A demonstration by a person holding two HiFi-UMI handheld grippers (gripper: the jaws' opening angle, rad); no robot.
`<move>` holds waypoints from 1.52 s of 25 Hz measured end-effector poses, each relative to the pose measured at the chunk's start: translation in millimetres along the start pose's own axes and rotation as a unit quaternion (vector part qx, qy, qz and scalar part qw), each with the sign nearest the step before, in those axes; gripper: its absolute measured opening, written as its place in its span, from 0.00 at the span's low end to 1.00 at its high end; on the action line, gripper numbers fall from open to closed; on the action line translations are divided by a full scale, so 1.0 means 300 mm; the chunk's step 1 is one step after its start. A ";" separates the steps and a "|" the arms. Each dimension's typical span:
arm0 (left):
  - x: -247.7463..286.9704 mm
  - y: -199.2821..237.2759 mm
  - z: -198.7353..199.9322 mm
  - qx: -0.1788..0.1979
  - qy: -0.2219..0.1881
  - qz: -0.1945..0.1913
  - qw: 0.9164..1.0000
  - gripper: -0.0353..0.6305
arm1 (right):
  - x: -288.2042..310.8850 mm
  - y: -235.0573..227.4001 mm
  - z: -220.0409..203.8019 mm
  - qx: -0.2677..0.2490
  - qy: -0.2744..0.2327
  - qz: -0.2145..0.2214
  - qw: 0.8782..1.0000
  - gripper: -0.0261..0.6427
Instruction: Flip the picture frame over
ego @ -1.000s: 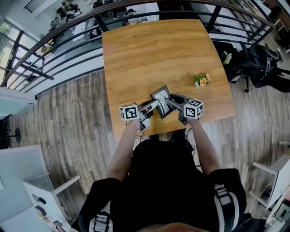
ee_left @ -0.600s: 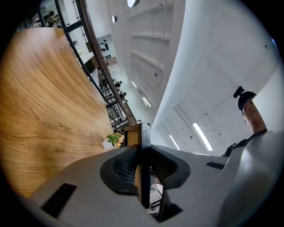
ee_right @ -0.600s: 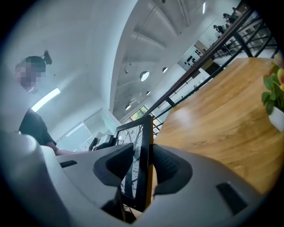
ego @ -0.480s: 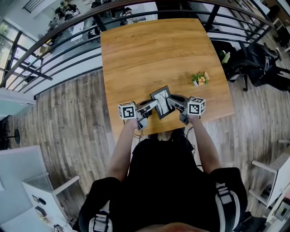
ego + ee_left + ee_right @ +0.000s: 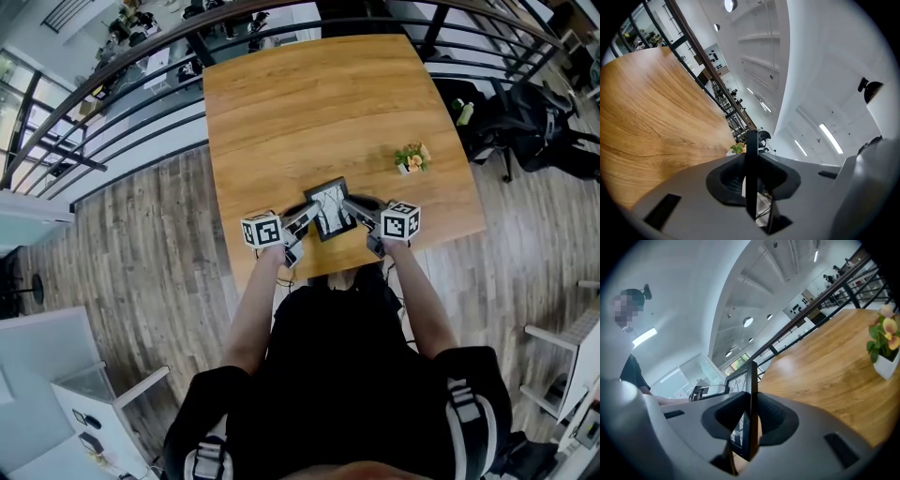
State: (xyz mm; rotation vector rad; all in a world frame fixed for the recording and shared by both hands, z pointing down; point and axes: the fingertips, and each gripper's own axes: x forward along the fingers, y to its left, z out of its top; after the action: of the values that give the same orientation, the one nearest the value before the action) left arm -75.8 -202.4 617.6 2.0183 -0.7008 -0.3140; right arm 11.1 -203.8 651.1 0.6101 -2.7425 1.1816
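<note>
A small black picture frame point(image 5: 330, 208) with a pale sketch in it is held above the near edge of the wooden table point(image 5: 319, 103). My left gripper point(image 5: 307, 217) is shut on its left edge, and the frame point(image 5: 751, 154) stands edge-on between those pads. My right gripper point(image 5: 352, 208) grips the right edge. Its jaws have just been closing, and the frame point(image 5: 753, 380) now sits pinched between them, its picture side showing on the left.
A little potted plant point(image 5: 412, 157) stands on the table to the right of the frame, also seen as the plant point(image 5: 885, 341) in the right gripper view. A black railing point(image 5: 141, 84) runs behind the table. A dark backpack point(image 5: 525, 122) lies on the floor at the right.
The frame has turned from a slanted pose to sit squarer, its picture side facing up. The right gripper's jaws have closed onto its right edge. The left gripper keeps its hold.
</note>
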 end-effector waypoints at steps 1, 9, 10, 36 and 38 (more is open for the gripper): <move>0.002 0.008 0.000 0.007 0.001 0.008 1.000 0.18 | 0.000 -0.003 -0.001 -0.003 -0.001 -0.005 1.000 0.18; 0.021 0.036 0.007 0.033 -0.006 0.047 0.998 0.19 | 0.003 -0.023 -0.015 -0.024 -0.009 -0.050 0.998 0.17; 0.023 0.046 0.009 0.037 -0.008 0.055 0.998 0.19 | 0.006 -0.029 -0.016 -0.028 -0.008 -0.057 0.998 0.17; 0.115 0.298 -0.054 0.078 0.023 0.213 0.974 0.25 | 0.055 -0.238 -0.105 -0.013 0.029 -0.160 0.987 0.18; 0.128 0.317 -0.062 0.091 0.032 0.221 0.971 0.25 | 0.055 -0.259 -0.115 -0.012 0.034 -0.163 0.986 0.18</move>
State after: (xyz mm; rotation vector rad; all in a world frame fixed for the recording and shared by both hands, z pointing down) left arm -69.4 -249.3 710.5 1.9638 -1.1429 0.0804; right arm 24.1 -232.5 731.7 0.9520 -2.4716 1.0668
